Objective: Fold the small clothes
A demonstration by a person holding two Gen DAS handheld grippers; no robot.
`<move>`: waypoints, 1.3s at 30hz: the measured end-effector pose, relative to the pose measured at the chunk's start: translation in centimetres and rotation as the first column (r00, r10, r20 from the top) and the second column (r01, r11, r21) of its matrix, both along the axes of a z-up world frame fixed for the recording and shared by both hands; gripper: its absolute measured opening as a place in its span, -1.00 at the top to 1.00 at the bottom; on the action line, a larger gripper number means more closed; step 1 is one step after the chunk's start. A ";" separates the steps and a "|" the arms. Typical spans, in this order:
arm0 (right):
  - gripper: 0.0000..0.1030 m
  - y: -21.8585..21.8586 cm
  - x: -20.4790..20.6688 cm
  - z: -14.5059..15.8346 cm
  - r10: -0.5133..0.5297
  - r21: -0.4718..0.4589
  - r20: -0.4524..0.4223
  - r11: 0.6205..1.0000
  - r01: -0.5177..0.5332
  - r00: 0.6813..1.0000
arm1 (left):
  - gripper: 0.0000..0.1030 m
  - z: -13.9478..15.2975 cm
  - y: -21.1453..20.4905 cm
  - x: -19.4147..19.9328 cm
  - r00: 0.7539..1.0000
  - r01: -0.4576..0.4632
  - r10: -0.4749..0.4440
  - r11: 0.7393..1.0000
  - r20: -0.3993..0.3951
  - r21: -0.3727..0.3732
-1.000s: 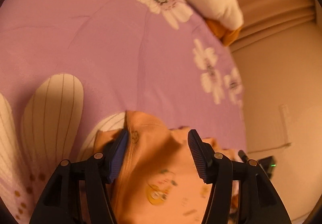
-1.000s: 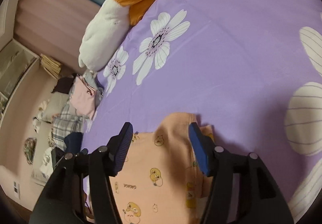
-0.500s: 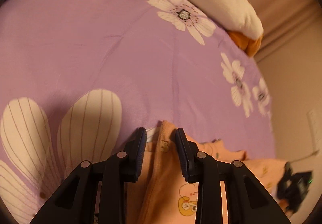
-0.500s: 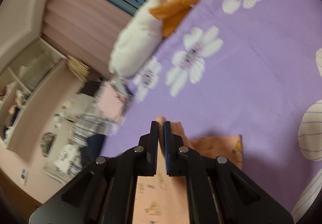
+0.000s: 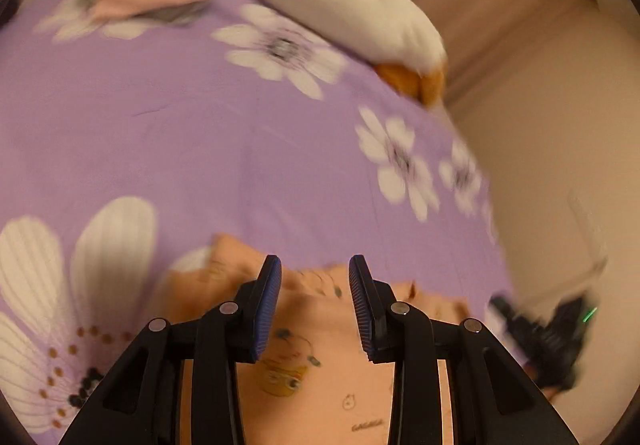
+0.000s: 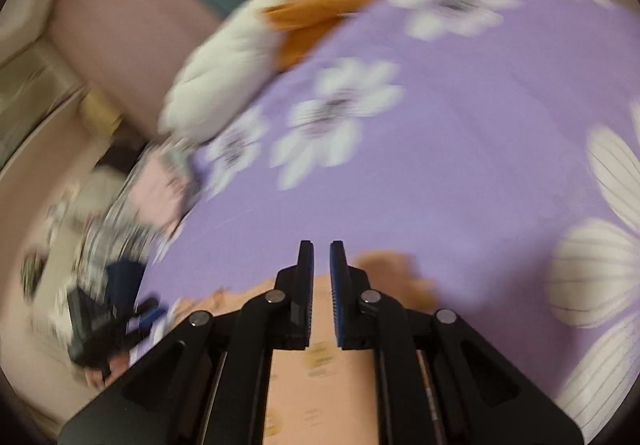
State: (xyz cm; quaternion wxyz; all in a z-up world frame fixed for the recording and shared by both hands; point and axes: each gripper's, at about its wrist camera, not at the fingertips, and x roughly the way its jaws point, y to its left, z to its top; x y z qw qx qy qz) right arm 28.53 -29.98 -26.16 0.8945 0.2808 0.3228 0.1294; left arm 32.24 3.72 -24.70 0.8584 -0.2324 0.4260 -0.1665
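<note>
My left gripper [image 5: 315, 261] has just been closing and now holds a bunch of the orange shirt [image 5: 320, 385] (the one with little ducks) over the purple bed [image 5: 160, 125]. My right gripper [image 6: 320, 245], just opening a tiny bit, pinches the shirt too.

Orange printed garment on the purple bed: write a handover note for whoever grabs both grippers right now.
Left gripper: jaws narrowed around a bunched edge of the orange printed garment; grip unclear.
Right gripper: nearly shut, having just reopened slightly; garment fabric in the gap, pinch unconfirmed.
The garment lies on the purple floral bedsheet, near edge raised.
Done: both edges picked up.
Left: carry the fold over, flatten, finish.
</note>
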 end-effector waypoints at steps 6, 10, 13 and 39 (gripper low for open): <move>0.66 8.7 2.8 -5.4 0.209 -0.098 -0.210 0.967 -0.233 0.955 | 0.36 -3.9 -4.9 0.2 0.997 0.074 -0.065 0.970 -0.047 0.231; 0.76 8.7 3.1 -5.6 0.198 -0.128 -0.239 0.964 -0.233 0.951 | 0.37 -3.8 -2.5 0.9 0.993 0.060 -0.042 0.985 -0.107 0.163; 0.95 5.9 3.1 -6.1 0.144 -0.054 -0.244 0.985 -0.162 0.959 | 0.51 -4.7 0.4 1.5 0.989 -0.025 0.028 0.999 -0.145 0.021; 0.60 4.3 -5.9 -4.0 0.123 0.041 -0.163 0.992 -0.118 0.979 | -0.39 -5.5 2.2 -2.5 0.909 0.198 -0.261 0.956 -0.326 -0.216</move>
